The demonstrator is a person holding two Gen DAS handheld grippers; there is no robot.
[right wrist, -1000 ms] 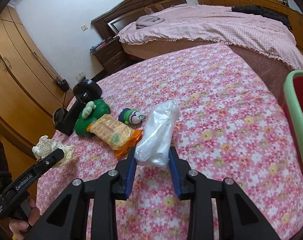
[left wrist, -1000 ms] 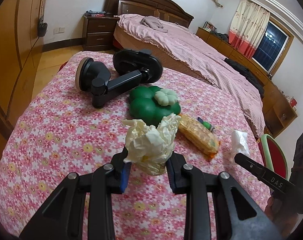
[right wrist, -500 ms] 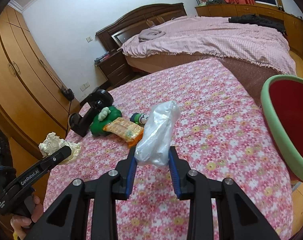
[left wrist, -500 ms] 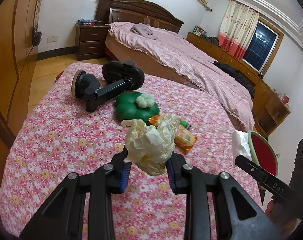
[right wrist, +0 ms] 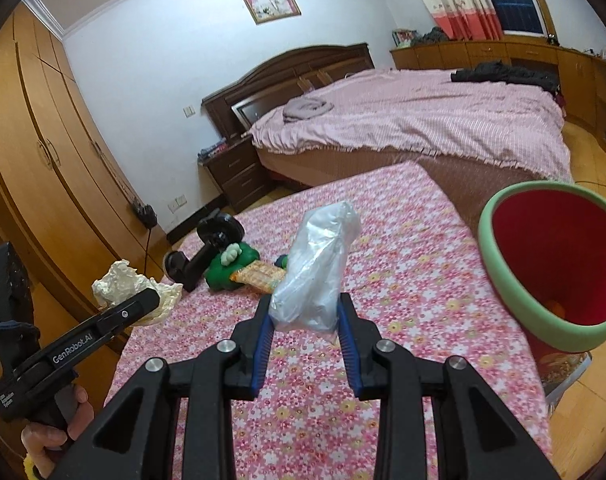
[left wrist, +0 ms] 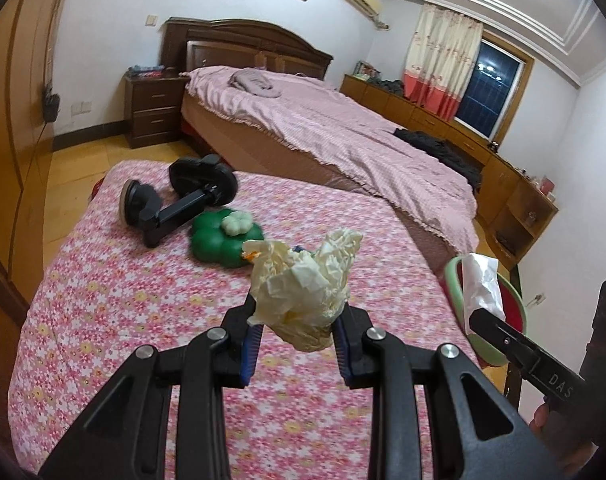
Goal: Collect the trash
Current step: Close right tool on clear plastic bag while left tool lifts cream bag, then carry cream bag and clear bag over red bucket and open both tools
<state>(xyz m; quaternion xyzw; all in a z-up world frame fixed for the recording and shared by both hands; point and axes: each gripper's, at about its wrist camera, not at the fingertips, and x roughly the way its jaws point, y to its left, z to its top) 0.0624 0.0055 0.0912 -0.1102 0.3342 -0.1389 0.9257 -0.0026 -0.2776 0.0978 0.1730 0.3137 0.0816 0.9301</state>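
A crumpled ball of cream-yellow paper (left wrist: 303, 288) is clamped between the blue pads of the left gripper (left wrist: 299, 340), whose jaws are narrowed onto it; the paper is held clear above the flower-patterned tabletop (left wrist: 123, 320). A crumpled clear plastic bag (right wrist: 315, 268) is pinched in the same way by the right gripper (right wrist: 305, 340), its jaws closed in on the bag's lower end while the upper end stands up past the fingertips, also lifted off the cloth.

Ahead of and to the right of the right gripper, a bin with a pale green rim and red inside (right wrist: 503, 280) is seen beside the tabletop's edge, its mouth tilted toward the camera. In the left wrist view the same bin lies to the right of the left gripper, partly hidden behind the right gripper and its bag.

Ahead of the left gripper, on the tabletop, a green clover-shaped toy with a white flower on top (left wrist: 219, 240) is set just beside a black suction-cup phone mount (left wrist: 175, 204). Ahead of and to the left of the right gripper, an orange snack wrapper (right wrist: 259, 276) lies against the green toy, and a small blue-and-green object behind the bag is mostly hidden. A hand (right wrist: 51, 436) is seen wrapped round the left gripper's handle at the lower left of the right wrist view.
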